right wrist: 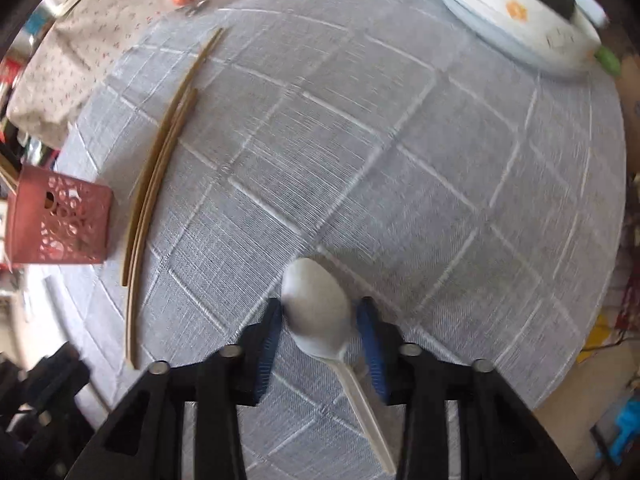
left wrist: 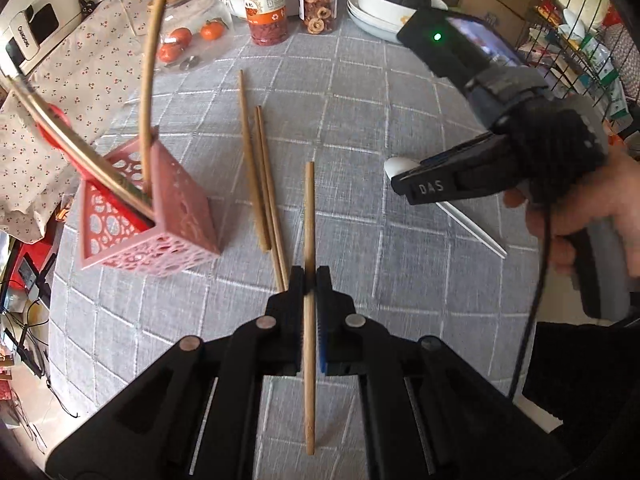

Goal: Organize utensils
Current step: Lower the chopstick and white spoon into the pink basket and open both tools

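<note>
My left gripper is shut on a wooden chopstick and holds it above the grey tablecloth. A pink perforated utensil holder stands to the left with chopsticks sticking out of it. Three more chopsticks lie on the cloth between holder and gripper. My right gripper is open around the bowl of a white plastic spoon lying on the cloth. The holder and the loose chopsticks also show in the right wrist view.
At the table's far edge stand two jars, a glass pot with oranges and stacked white dishes with a dark squash. A floral cloth lies at the left. The right gripper's body is at the right.
</note>
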### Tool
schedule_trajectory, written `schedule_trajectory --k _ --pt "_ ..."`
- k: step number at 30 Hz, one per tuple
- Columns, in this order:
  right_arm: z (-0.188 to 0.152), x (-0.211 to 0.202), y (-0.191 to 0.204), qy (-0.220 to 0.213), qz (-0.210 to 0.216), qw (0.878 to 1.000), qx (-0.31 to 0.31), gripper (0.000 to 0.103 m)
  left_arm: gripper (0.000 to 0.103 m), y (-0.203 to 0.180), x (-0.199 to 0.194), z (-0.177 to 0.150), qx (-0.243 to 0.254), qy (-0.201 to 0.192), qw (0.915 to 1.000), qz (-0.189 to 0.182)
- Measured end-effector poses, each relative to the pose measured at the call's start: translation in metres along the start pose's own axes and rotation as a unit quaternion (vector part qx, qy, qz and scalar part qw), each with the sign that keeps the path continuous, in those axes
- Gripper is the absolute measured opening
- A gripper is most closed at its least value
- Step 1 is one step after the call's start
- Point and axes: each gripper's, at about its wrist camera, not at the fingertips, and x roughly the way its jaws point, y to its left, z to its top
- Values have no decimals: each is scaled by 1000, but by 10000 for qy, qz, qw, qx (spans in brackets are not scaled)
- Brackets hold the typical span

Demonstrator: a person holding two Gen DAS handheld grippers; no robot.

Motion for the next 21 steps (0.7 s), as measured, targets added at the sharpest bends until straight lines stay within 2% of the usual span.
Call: schedule_trajectory --k 3,7,11,13,17,21 --pt "-1 0 14 -127 -232 9996 -138 34 7 18 -25 -8 -59 -234 9997 -75" --pt "-4 -14 21 -353 -194 9991 -92 34 6 44 -59 -11 -206 -626 9977 -156" --pt "-9 -43 31 -783 -50 9969 -75 34 6 71 -93 -8 -413 -1163 9921 -221" --pt "-12 -62 36 -1056 67 9944 -85 34 6 79 -106 -4 -505 -1537 9867 -165" --pt "-18 -96 45 -1560 373 9870 -65 34 6 88 -136 -4 -670 -2474 9665 115" --pt "-25 -124 52 -1965 612 9785 -116 34 6 101 -148 4 -879 -2955 9512 138"
